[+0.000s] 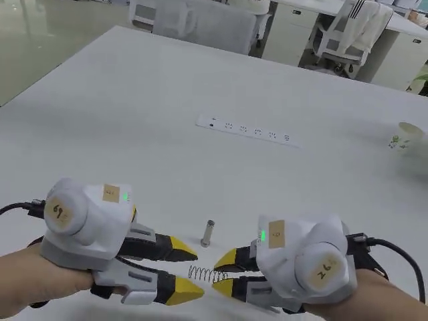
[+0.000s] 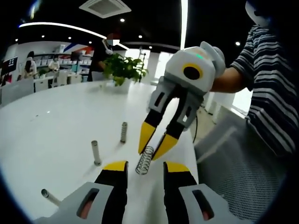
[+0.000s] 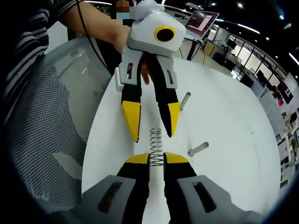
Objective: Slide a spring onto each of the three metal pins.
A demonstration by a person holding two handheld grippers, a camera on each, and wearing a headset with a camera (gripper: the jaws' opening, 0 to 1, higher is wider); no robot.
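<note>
Spring [image 1: 204, 273] on table [image 1: 200, 80], before pin [image 1: 208, 233]

i logged the site as an open-plan office. i worked at a broad white table [image 1: 134, 100] with a power strip [image 1: 247, 130] lying on it. office chairs [image 1: 200, 23] stood at the desks beyond, and a mesh chair back [image 3: 51, 116] was beside me. overhead were strip lights [image 2: 60, 27] and a ceiling air vent [image 2: 103, 6]. a potted plant [image 2: 122, 69], a monitor [image 3: 202, 19] and seated people [image 2: 30, 63] showed farther off.
</note>
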